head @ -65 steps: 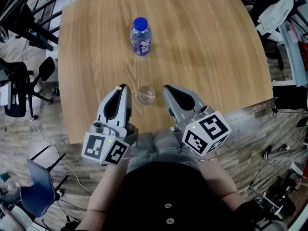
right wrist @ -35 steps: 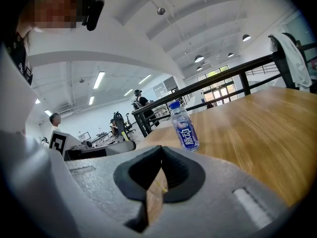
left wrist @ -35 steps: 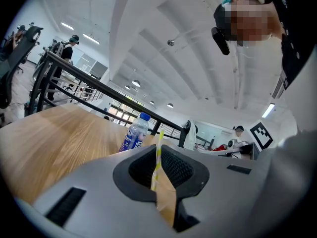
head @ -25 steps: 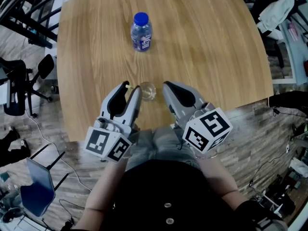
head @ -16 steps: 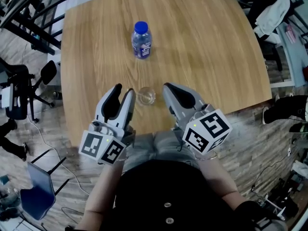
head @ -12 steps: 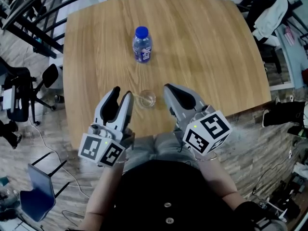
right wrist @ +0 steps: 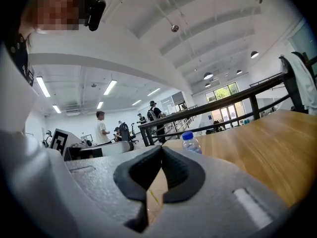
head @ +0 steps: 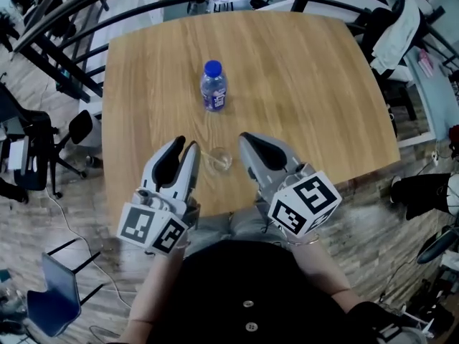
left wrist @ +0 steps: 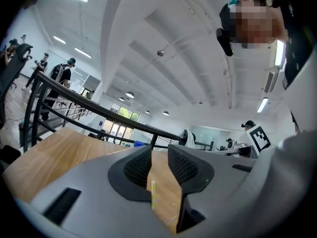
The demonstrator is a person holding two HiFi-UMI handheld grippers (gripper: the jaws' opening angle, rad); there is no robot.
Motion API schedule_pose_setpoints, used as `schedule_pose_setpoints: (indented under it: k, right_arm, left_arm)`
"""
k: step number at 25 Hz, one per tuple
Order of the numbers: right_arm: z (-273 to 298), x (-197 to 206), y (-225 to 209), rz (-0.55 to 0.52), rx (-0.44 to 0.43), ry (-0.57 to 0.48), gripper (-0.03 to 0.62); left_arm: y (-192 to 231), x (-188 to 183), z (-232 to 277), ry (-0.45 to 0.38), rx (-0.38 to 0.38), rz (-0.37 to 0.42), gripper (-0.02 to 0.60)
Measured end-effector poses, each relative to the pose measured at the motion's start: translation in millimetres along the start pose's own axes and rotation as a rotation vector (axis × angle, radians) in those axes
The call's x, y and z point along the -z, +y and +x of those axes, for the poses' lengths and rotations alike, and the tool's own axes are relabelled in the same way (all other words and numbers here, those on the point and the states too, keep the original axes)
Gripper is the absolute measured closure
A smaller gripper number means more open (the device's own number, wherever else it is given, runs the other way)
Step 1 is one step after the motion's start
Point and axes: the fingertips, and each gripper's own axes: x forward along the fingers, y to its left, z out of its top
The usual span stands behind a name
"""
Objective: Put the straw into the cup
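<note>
Flanking the clear cup near the lower edge of the wooden desk with both grippers, neither touching it. Showing the left gripper at lower left of the head view, jaws a narrow gap apart and closing, nothing pressed between them. Framing, through that gap in the left gripper view, the pale yellow straw standing in the cup just beyond the tips. Showing the right gripper just right of the cup, jaws together at the tips and empty. Leaving a blue-capped bottle upright farther up the desk, well apart from the cup.
</note>
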Motion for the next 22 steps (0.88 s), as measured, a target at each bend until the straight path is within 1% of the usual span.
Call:
schedule_pose_setpoints:
  k: [3, 5, 8, 11, 16, 22]
  right_arm:
    - [0.4, -9.0, 3.7, -0.008, -0.011, -0.022, 0.595]
    - [0.4, -13.6, 6.2, -0.019, -0.014, -0.033, 0.595]
    - [-0.6, -16.3, 12.3, -0.028, -0.021, -0.035, 0.596]
    - [-0.2, -18.7, 17.8, -0.045, -0.038, -0.036, 0.597]
    - [1.4, -17.3, 22.7, -0.065, -0.048, -0.025, 0.597]
    - [2.2, -9.0, 27.2, -0.076, -0.056, -0.008, 0.597]
  left_arm:
    - [-6.9, -8.0, 2.9, -0.006, 0.029, 0.016, 0.498]
    - [-10.0, -9.9, 6.2, 0.003, 0.045, 0.016, 0.504]
    - [-13.0, -9.7, 8.5, 0.033, 0.051, 0.026, 0.523]
    - [-14.5, -12.1, 10.3, 0.048, 0.048, 0.055, 0.543]
    - [-15.8, -12.3, 10.3, 0.070, 0.050, 0.081, 0.552]
    - [-16.1, -5.0, 7.3, 0.074, 0.044, 0.066, 0.560]
